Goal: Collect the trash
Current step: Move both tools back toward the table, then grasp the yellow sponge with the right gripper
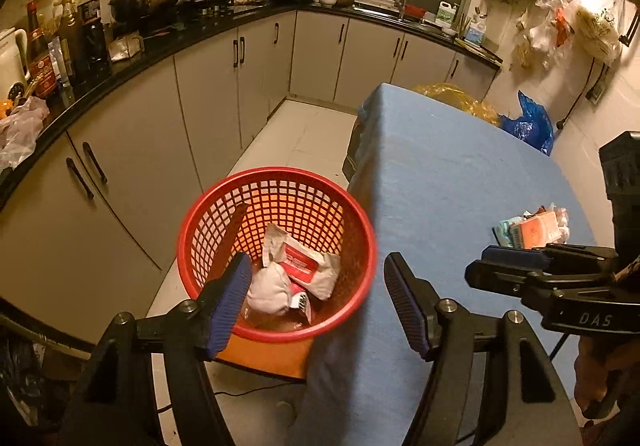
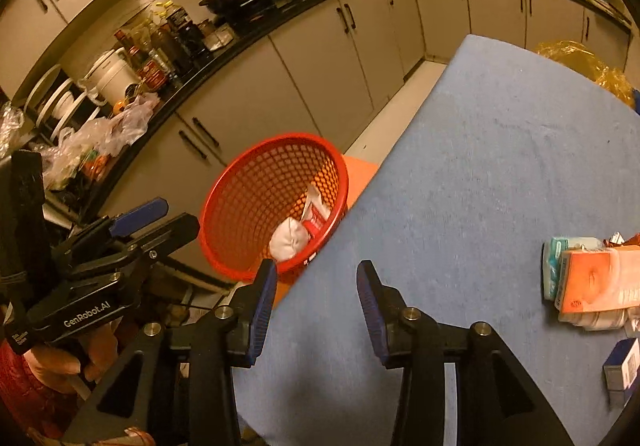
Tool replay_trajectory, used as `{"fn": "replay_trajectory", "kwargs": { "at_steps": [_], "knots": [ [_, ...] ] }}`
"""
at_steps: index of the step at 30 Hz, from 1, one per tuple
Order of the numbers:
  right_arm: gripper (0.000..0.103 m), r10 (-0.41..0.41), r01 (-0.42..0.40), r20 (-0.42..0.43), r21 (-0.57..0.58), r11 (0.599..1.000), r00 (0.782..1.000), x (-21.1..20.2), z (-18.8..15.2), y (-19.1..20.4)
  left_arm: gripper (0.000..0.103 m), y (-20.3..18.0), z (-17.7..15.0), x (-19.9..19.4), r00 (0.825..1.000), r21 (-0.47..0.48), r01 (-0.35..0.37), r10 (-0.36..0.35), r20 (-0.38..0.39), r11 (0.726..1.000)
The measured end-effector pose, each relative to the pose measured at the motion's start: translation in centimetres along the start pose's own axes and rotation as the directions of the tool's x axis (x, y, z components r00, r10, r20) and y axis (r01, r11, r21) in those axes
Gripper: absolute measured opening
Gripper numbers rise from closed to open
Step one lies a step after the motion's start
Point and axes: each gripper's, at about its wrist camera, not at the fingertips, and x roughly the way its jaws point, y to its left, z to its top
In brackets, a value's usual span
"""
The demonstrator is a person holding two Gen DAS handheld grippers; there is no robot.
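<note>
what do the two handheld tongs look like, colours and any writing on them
Both tongs are black plastic frames with silver pivot bolts and two fingers faced with ribbed blue pads. The left tongs show "GenRobot.AI" in white on the side body in the right wrist view; the right tongs carry pale "DAS" lettering, seen in the left wrist view. A red patterned sleeve shows by the hand gripping the left one.

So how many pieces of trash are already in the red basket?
2 visible: a crumpled white wad and a white-and-red wrapper beside it, both at the bottom of the red plastic mesh basket. More may hide underneath.
</note>
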Motion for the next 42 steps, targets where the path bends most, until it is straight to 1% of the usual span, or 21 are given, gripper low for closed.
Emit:
{"fn": "replay_trajectory", "kwargs": {
  "at_steps": [6,13,18,23,28,31,33,37,38,39,41,42],
  "knots": [
    [0.046,0.028,-0.028,-0.014,-0.030,0.999,1.000,-1.4,-1.4,-0.8,0.067,-2.0,-1.6,-1.6,1.000,-0.018,-0.025,0.025,-0.001,1.000],
    [0.046,0.039,-0.040,-0.028,-0.044,0.998,0.999,-2.7,-3.0,-2.1,0.068,-4.3,-3.2,-3.4,0.999,-0.029,-0.048,0.048,0.004,0.998],
    [0.047,0.034,-0.034,-0.015,-0.043,0.998,0.999,-4.5,-4.1,-3.5,0.068,-6.3,-3.8,-3.8,0.999,-0.026,-0.039,0.039,0.006,0.999],
    [0.050,0.000,-0.001,0.031,0.003,1.000,1.000,-7.2,-5.3,-6.0,0.068,-9.6,-3.6,-3.6,1.000,0.020,0.000,0.000,-0.002,1.000],
    [0.052,-0.068,0.060,0.081,0.096,0.994,0.994,-10.8,-7.6,-10.0,0.068,-13.4,-3.5,-2.8,0.998,0.090,0.058,-0.056,-0.021,0.994],
    [0.052,-0.128,0.109,0.108,0.170,0.979,0.986,-13.2,-9.4,-13.0,0.068,-16.1,-3.7,-1.9,0.993,0.128,0.111,-0.104,-0.057,0.986],
    [0.052,-0.173,0.141,0.119,0.237,0.961,0.978,-15.0,-10.9,-15.4,0.068,-18.0,-4.0,-1.4,0.989,0.161,0.138,-0.128,-0.074,0.977],
    [0.052,-0.261,0.201,0.134,0.347,0.916,0.956,-18.4,-13.6,-19.3,0.068,-21.8,-4.5,-0.4,0.977,0.219,0.204,-0.183,-0.111,0.954],
    [0.053,-0.285,0.216,0.138,0.376,0.901,0.948,-19.3,-14.3,-20.3,0.068,-22.3,-4.6,-0.2,0.974,0.228,0.217,-0.194,-0.119,0.949],
    [0.057,-0.309,0.232,0.140,0.399,0.887,0.941,-20.1,-14.9,-21.2,0.068,-23.1,-4.8,0.0,0.971,0.238,0.230,-0.204,-0.127,0.944],
    [0.060,-0.353,0.265,0.142,0.424,0.866,0.925,-21.5,-16.0,-22.6,0.069,-24.6,-5.1,0.4,0.963,0.256,0.256,-0.224,-0.146,0.932],
    [0.061,-0.370,0.281,0.144,0.423,0.861,0.918,-22.0,-16.3,-23.1,0.069,-25.4,-5.2,0.6,0.959,0.262,0.270,-0.235,-0.156,0.927]
  ]
}}
